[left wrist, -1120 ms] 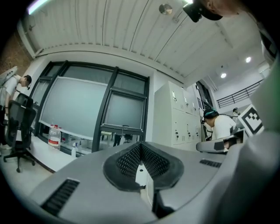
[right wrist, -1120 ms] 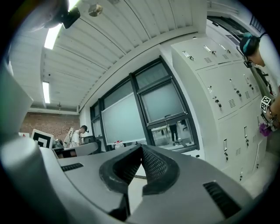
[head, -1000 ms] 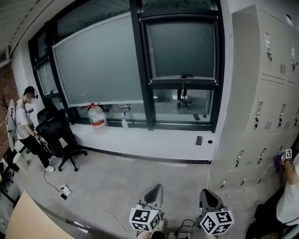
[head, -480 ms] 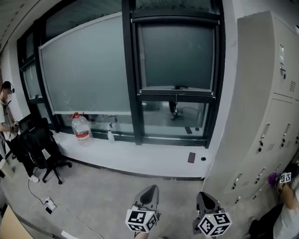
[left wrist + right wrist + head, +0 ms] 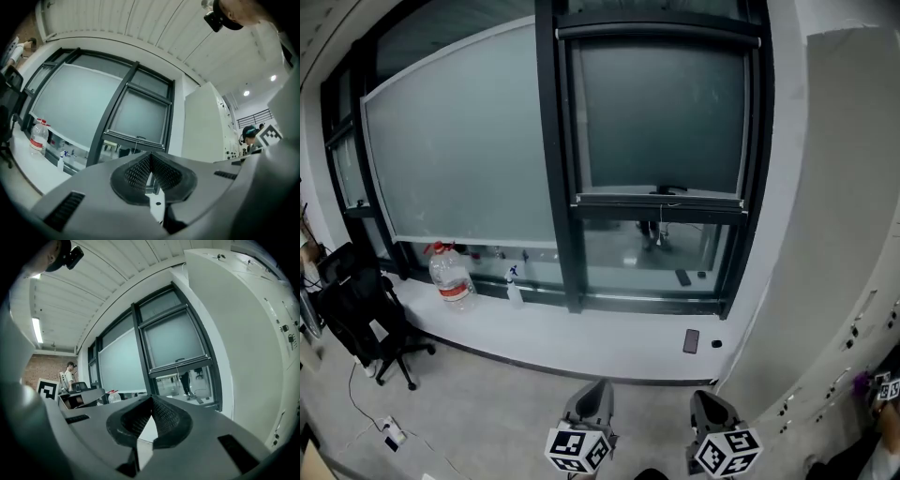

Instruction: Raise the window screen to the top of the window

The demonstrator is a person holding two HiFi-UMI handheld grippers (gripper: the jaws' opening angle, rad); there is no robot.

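The window screen is a grey sheet in the narrow right-hand window. Its dark bottom bar hangs about two thirds of the way down the pane, and a thin pull cord dangles below it. My left gripper and right gripper sit side by side at the bottom of the head view, well short of the window, both shut and empty. The left gripper view shows the shut left gripper pointing toward the screen. The right gripper points at the same screen.
A wide grey blind covers the left window. On the white sill stand a water bottle and a spray bottle, with a small dark flat object near the right end. Grey lockers fill the right side. A black office chair stands left.
Both grippers and the head view have moved closer to the window, which now looks larger. The person at the left has slipped out of the head view. Both grippers stay shut.
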